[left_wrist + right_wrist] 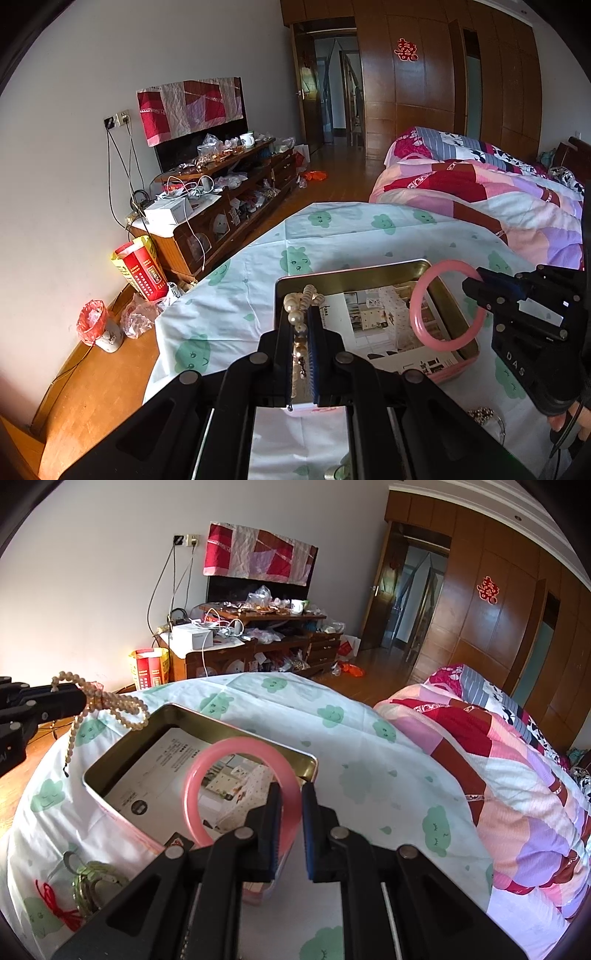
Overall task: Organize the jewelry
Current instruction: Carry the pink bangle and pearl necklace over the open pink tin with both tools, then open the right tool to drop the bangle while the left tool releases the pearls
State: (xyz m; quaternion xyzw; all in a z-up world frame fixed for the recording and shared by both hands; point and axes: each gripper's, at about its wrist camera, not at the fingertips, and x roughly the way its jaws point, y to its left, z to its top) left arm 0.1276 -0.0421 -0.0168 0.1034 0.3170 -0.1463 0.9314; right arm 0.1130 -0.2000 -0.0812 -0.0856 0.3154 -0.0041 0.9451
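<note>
Bedroom, cloth-covered table [369, 738]: an open tin [110, 753] sits between both claws. Right claw [291, 794] pinches the pink bangle [236, 786] upright over the tin's right end, seemingly clear of it. Left claw [301, 325], closed on the pearls [301, 306] (strand dangling), hangs over the left rim.

A pearl necklace [300, 325] is dangling in loops from the left gripper [300, 325], over the near left corner of an open gold-lined tin [448, 306]. A glossy pink bangle [240, 790] is standing upright over the tin, clamped in the right gripper [291, 805].
</note>
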